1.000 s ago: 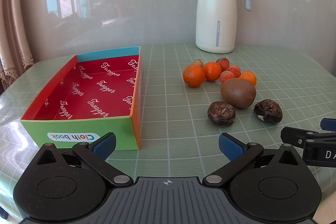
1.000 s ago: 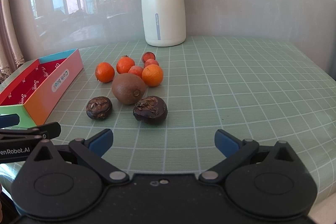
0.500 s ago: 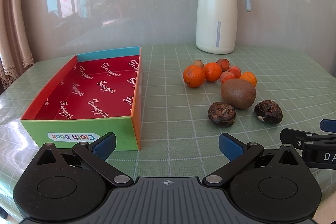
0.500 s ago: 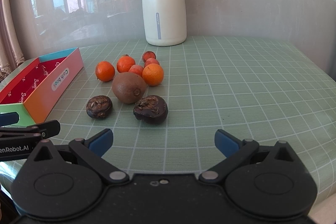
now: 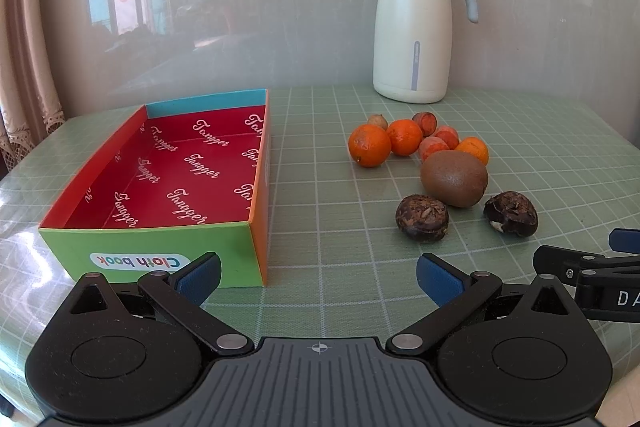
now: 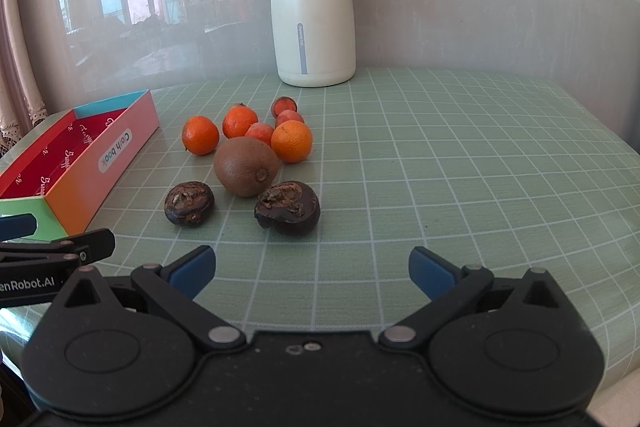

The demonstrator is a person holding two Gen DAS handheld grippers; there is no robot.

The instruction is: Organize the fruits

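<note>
A brown kiwi point(image 5: 454, 177) point(image 6: 246, 166) lies on the green checked table among several small oranges point(image 5: 369, 145) point(image 6: 291, 140) and two dark brown water chestnuts point(image 5: 422, 217) point(image 6: 287, 207). An empty colourful box point(image 5: 168, 171) with a red inside stands to the left; it also shows in the right wrist view point(image 6: 76, 163). My left gripper point(image 5: 318, 279) is open and empty near the box's front corner. My right gripper point(image 6: 312, 273) is open and empty, short of the nearer chestnut.
A white thermos jug point(image 5: 416, 27) point(image 6: 316, 3) stands at the back by the wall. The table edge curves away at the right point(image 6: 600, 131). Each gripper's side shows at the edge of the other's view.
Both grippers have barely shifted; the right one has edged slightly forward toward the fruit. Nothing was taken hold of.
</note>
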